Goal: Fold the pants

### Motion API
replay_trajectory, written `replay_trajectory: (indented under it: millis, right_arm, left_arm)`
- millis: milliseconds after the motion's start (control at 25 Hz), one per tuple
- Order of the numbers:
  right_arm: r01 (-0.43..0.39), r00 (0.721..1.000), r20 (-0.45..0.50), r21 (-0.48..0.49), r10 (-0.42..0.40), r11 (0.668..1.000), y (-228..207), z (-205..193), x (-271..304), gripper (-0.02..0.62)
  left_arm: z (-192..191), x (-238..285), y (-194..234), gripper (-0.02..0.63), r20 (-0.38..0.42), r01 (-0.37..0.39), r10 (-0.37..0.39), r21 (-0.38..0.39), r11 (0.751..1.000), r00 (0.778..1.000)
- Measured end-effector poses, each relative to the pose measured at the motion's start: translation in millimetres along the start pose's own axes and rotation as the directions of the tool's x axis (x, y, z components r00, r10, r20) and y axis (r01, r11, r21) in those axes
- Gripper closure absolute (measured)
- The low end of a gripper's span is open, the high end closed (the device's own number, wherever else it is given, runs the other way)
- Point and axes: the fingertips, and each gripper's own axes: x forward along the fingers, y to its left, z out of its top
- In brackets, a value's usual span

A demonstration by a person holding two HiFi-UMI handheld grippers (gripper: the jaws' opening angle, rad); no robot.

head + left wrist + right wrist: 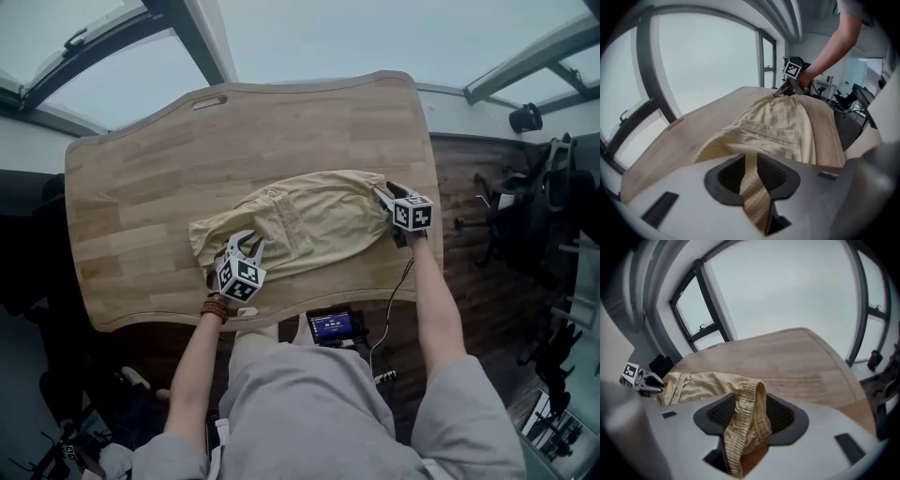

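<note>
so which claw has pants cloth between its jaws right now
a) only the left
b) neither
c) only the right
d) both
d, as each claw's own view shows: a strip of the pants runs between the jaws of the left claw, and a ribbed edge bunches between those of the right claw.

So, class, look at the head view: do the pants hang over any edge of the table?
No, the pants lie wholly on the table, short of every edge.
</note>
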Motion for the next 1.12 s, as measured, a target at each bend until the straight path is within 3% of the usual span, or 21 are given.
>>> replay_trajectory:
  millis: [160,280,440,560,800,880,960,1000,1040,1080,1120]
  right_arm:
    - [-0.017,0.999,-0.033,0.047,0.018,0.999,9.0,-8.9,7.3,0.484]
    - [-0.115,0.993,-0.031,0.086,0.118,0.99,31.8,6.4,-10.3,0.509]
    - [-0.21,0.977,-0.034,0.018,0.211,0.978,82.4,47.3,-46.1,0.514]
    - [-0.249,0.968,-0.024,-0.057,0.248,0.967,146.8,85.3,-66.5,0.514]
    - [-0.409,0.912,-0.089,-0.204,0.399,0.889,365.8,114.0,-43.2,0.528]
    - [-0.43,0.903,-0.131,-0.265,0.409,0.863,442.9,103.5,-12.8,0.528]
    - [-0.42,0.907,-0.204,-0.351,0.369,0.837,505.1,73.7,28.2,0.531]
    - [-0.413,0.908,-0.253,-0.417,0.333,0.81,530.2,54.7,47.4,0.511]
    - [-0.408,0.909,-0.3,-0.492,0.291,0.769,550.2,36.0,61.9,0.43]
    - [-0.411,0.906,-0.336,-0.558,0.256,0.721,565.1,19.9,69.2,0.396]
    - [-0.425,0.9,-0.357,-0.596,0.249,0.681,576.6,7.9,68.3,0.397]
  left_arm:
    - [-11.4,41.4,-29.0,0.523,-0.077,0.053,-0.061,-0.105,0.993,0.995]
    - [-17.7,47.6,-26.2,0.523,-0.098,0.062,-0.08,-0.168,0.984,0.992]
    - [-3.4,25.5,-12.6,0.514,-0.006,0.076,-0.079,-0.23,0.97,0.997]
    - [5.7,-8.8,10.1,0.514,0.108,0.065,-0.027,-0.366,0.928,0.994]
    - [-33.1,-88.3,58.5,0.514,0.25,0.097,0.09,-0.647,0.757,0.964]
    - [-62.4,-110.4,73.5,0.514,0.259,0.099,0.133,-0.718,0.689,0.957]
    - [-98.9,-127.8,88.4,0.514,0.24,0.082,0.179,-0.786,0.613,0.954]
    - [-118.3,-134.4,95.3,0.514,0.221,0.069,0.2,-0.817,0.572,0.954]
    - [-136.8,-139.7,101.0,0.514,0.2,0.056,0.217,-0.845,0.531,0.955]
    - [-152.7,-143.8,105.0,0.514,0.183,0.048,0.229,-0.868,0.495,0.956]
    - [-165.1,-146.5,107.4,0.514,0.17,0.043,0.233,-0.882,0.469,0.957]
